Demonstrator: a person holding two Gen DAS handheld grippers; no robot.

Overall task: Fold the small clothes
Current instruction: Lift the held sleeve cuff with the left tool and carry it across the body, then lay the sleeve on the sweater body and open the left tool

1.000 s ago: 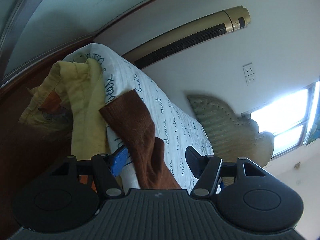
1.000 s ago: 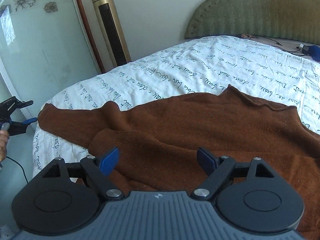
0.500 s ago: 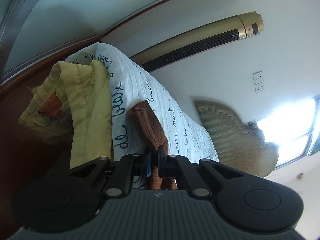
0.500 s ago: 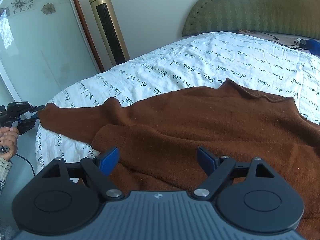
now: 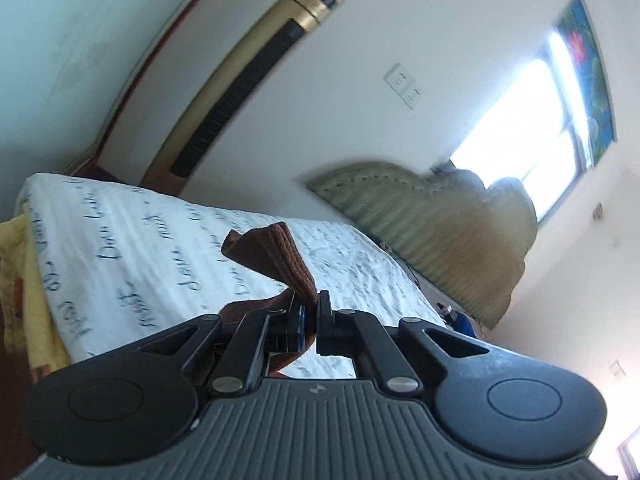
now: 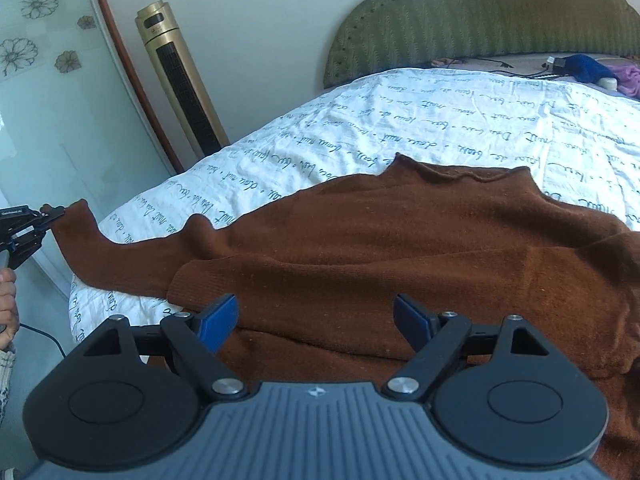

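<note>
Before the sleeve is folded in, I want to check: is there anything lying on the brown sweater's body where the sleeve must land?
Nothing visible. The left gripper is shut on the sleeve cuff, and the sweater lies bare on the bedsheet. The open right gripper hovers over its near edge.

One brown sweater on the bed | two grippers: left gripper, right gripper | one gold tower fan | one green headboard | two wall sockets | one window | one yellow blanket
</note>
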